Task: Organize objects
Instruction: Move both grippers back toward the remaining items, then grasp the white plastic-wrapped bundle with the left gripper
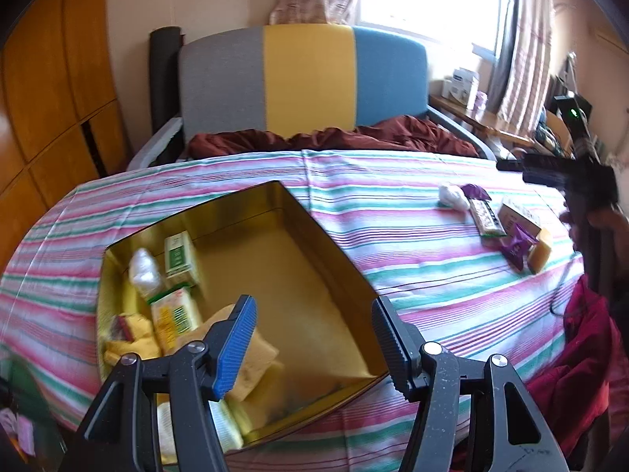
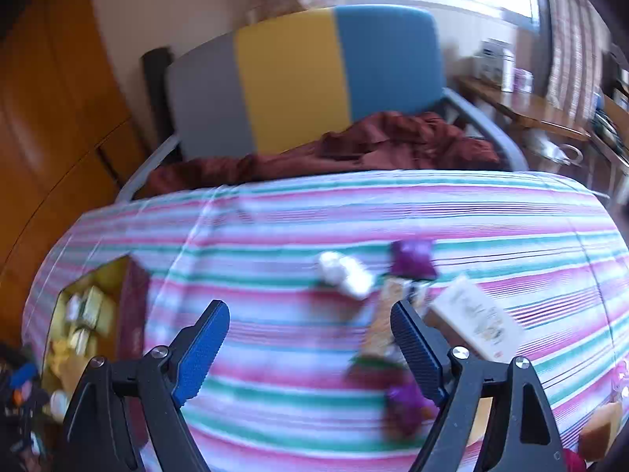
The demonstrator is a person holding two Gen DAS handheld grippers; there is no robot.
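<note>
An open gold tin lies on the striped bed, holding green-and-white boxes, a white bottle and yellow packets along its left side. My left gripper hovers open over the tin with nothing between its fingers. To the right on the sheet lie a white wad, a snack bar, a small carton, purple packets and a yellow block. My right gripper is open and empty, just left of the snack bar and carton. The tin sits far left.
A grey, yellow and blue headboard and a maroon blanket close off the far side of the bed. A wooden wardrobe stands on the left and a cluttered desk on the right. Red cloth lies at the bed's near right edge.
</note>
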